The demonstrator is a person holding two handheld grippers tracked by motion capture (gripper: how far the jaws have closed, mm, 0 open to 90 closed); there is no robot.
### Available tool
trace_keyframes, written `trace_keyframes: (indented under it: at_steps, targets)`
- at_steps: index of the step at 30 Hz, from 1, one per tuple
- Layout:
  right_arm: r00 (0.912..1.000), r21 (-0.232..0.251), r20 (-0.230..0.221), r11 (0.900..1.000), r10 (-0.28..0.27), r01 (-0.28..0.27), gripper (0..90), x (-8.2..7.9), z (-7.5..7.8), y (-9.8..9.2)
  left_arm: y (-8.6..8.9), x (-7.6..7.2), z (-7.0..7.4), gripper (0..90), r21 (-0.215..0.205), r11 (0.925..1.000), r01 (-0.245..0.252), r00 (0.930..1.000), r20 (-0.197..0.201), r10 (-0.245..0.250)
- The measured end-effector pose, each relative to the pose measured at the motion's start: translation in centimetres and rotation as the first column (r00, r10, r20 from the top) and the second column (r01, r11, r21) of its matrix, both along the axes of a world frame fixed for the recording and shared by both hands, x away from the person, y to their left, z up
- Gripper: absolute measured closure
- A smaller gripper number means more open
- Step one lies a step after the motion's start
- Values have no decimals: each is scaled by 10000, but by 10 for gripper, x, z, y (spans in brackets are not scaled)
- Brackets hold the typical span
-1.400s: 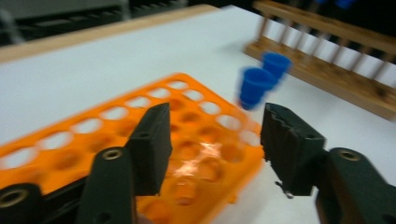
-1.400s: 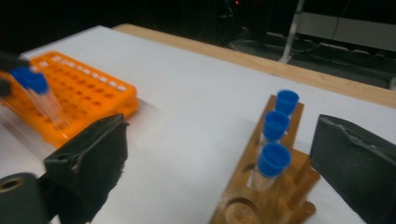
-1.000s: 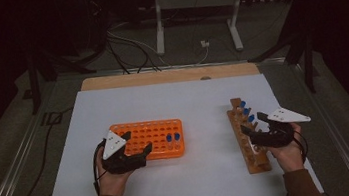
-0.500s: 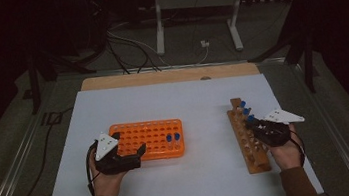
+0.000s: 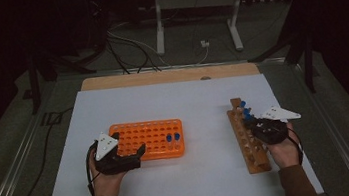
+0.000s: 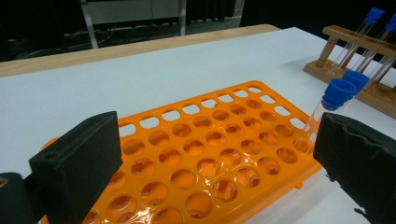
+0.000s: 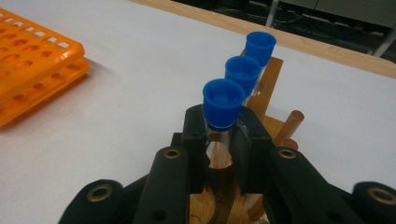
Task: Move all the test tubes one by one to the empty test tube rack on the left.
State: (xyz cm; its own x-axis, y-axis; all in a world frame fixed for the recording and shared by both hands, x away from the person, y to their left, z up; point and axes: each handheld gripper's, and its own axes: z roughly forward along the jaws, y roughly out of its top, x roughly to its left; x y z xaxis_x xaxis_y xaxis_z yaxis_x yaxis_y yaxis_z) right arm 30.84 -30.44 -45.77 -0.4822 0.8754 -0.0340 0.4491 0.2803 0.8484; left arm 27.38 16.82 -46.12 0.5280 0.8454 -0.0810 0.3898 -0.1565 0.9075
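We are watching the right hand-held gripper (image 7: 218,140) clamping a blue-capped tube (image 7: 223,105) just under its cap; the jaws have just been closing on it, the tube standing upright in the wooden rack (image 5: 248,139). Two more capped tubes (image 7: 243,72) are standing behind it. Well apart from the wooden rack, the left hand-held gripper (image 6: 210,154) is sitting wide open at the near end of the orange rack (image 5: 152,138), gripping nothing. White table (image 5: 203,104) is lying bare between the racks. We are reading no writing anywhere.

no readable text, labels, brands or numbers on anything
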Motion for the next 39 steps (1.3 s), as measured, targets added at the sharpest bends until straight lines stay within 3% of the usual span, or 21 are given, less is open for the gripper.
trace_keyframes:
  at_steps: [8,27,39]
  targets:
    - [9999,383,145,9993,-16,10,770,-4,12,-6,0,0,1,10,18,10000,-9,10000,-25,9]
    - [9954,182,919,9995,258,-275,770,-13,57,2,-5,1,6,9,70,9997,254,9997,-11,-254]
    - [9894,690,976,9910,1077,-1147,770,-17,66,23,-16,0,15,11,23,9969,783,9969,5,-783]
